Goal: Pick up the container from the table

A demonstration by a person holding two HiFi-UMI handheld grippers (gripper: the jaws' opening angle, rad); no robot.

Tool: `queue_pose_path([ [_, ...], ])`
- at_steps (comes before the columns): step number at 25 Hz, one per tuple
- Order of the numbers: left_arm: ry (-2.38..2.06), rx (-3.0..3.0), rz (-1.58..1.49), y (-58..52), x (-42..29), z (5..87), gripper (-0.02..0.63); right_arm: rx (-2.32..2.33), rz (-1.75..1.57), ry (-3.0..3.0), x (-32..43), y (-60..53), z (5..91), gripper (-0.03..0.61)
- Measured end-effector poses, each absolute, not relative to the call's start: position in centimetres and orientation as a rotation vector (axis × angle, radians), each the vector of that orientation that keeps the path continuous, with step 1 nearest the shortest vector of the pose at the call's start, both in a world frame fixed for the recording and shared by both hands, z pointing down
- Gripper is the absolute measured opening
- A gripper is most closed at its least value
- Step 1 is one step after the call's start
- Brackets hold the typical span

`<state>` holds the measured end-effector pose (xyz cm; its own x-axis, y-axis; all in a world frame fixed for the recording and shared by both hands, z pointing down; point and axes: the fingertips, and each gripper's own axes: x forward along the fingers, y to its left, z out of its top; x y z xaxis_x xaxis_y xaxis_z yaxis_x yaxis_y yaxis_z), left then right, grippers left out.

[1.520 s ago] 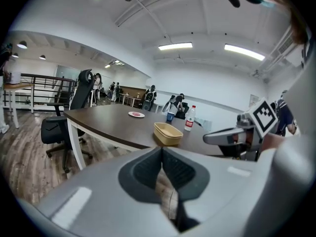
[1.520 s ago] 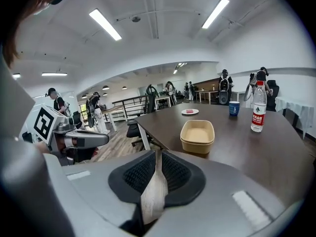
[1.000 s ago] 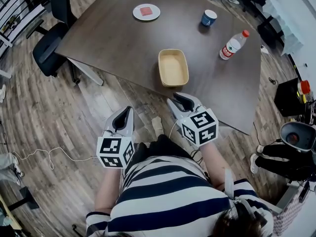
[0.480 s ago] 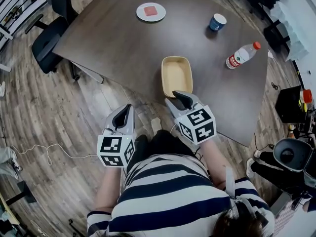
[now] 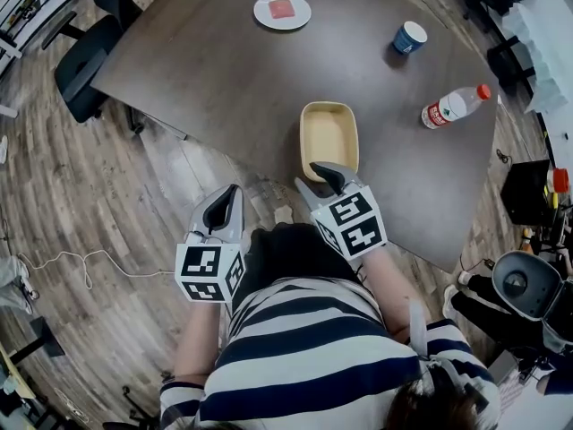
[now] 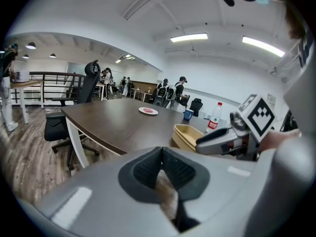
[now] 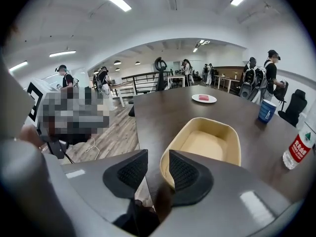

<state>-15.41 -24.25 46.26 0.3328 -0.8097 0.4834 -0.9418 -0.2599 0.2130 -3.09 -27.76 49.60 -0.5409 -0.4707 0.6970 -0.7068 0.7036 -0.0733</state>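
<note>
At the near edge of the table (image 5: 224, 79), over the wood floor (image 5: 107, 204), the left claw (image 5: 229, 195) hangs just off the tabletop with its jaws together and nothing between them. Beside it, the right claw (image 7: 153, 158) tilts down over the table's edge. Its jaws stand apart, having just been opening, and the near end of the tan container (image 7: 207, 144) lies right in front of them, its rim close to one pad but not pinched. The container rests flat on the table, near that edge. Farther out stands a water bottle (image 5: 455, 106), then a blue cup (image 5: 410, 37), and at the far side a white plate (image 5: 282, 11).
</note>
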Motion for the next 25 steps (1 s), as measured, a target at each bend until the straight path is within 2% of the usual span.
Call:
queue_pose_path([
  [9,-1.535,2.13,0.391,-24.7,-15.7,47.1,0.0,0.848,0.409,-2.102,-3.0,-28.0,52.1,0.124],
  [14,-1.539,2.124,0.397,-24.5,-15.9,47.2,0.0,0.843,0.342,-2.058,-2.9,-28.1,52.4,0.095],
  [17,-1.534,2.125,0.397,-24.3,-15.7,47.2,0.0,0.847,0.302,-2.023,-2.7,-28.2,52.5,0.051],
  [25,-1.527,2.134,0.398,-23.7,-15.4,47.0,0.0,0.832,0.271,-2.029,-2.7,-28.1,52.4,0.043],
])
